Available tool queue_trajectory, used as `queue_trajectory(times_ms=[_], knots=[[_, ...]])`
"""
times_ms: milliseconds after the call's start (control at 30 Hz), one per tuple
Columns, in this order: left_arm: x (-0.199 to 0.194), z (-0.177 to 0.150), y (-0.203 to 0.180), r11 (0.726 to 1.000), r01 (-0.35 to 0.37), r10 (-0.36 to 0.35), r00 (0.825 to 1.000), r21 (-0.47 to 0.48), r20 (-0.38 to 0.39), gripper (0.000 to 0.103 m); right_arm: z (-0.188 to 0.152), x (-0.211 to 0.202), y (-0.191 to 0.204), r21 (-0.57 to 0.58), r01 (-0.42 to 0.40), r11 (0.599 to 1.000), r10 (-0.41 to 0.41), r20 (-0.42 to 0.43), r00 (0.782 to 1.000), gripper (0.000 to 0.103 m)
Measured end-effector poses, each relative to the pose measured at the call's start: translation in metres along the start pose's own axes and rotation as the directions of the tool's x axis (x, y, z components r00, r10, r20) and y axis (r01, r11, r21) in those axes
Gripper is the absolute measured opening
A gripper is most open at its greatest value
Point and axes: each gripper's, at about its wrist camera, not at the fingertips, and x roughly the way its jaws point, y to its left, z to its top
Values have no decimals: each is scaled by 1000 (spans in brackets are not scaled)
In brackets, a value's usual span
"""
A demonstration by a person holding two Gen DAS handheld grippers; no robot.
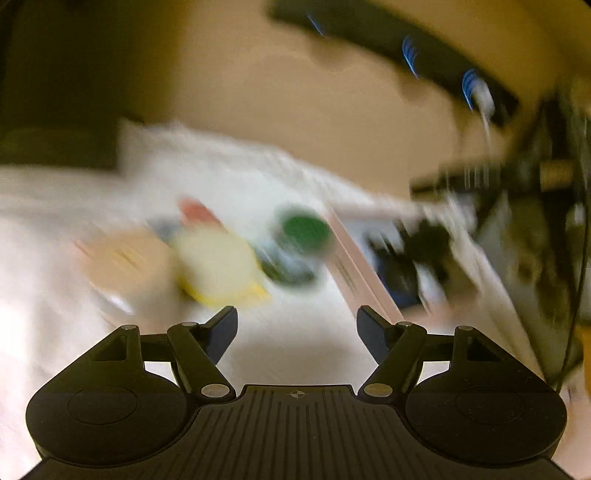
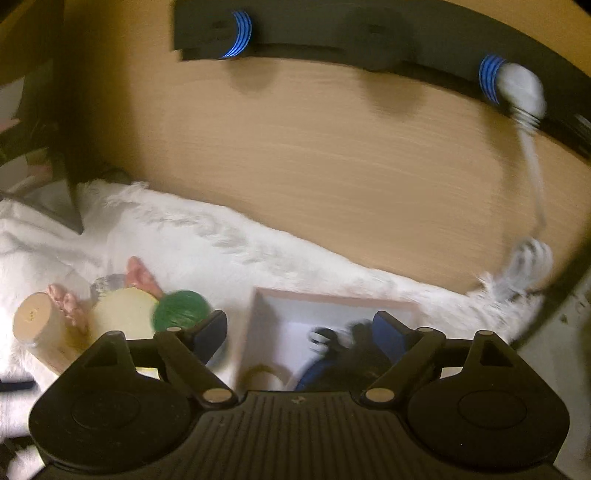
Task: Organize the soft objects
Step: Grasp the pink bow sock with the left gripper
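Note:
On a white fluffy cover (image 2: pixel 207 236) lie a green round object (image 2: pixel 181 310), a pale yellow one (image 2: pixel 122 314), a tan one (image 2: pixel 37 325) and a pink soft toy (image 2: pixel 140 275). A pink-rimmed box (image 2: pixel 332 297) holds a dark blue-and-black soft item (image 2: pixel 351 350). My right gripper (image 2: pixel 301 332) is open over the box's near-left part. In the blurred left wrist view the green (image 1: pixel 304 229), yellow (image 1: pixel 218 266) and tan (image 1: pixel 125 258) objects lie ahead of my open, empty left gripper (image 1: pixel 297 326); the box (image 1: pixel 365 273) is to the right.
A wooden wall panel (image 2: pixel 332 155) stands behind the cover, with a black rail (image 2: pixel 369 33) carrying blue-striped knobs and a white corded device (image 2: pixel 521 92). Dark furniture (image 1: pixel 546 192) is at the right of the left wrist view.

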Motion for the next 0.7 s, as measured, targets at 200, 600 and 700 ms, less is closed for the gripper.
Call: queue_trajectory(times_ms=[200, 600, 700], knots=[[-33, 56, 91, 989, -105, 116, 989, -108, 92, 76, 56, 16, 87, -70, -121, 990, 120, -22, 993, 90], [6, 91, 181, 969, -113, 96, 992, -220, -85, 76, 151, 33, 182, -118, -298, 947, 296, -39, 954, 90], [29, 89, 186, 965, -63, 24, 988, -256, -151, 76, 147, 49, 176, -137, -336, 932, 325, -97, 941, 90]])
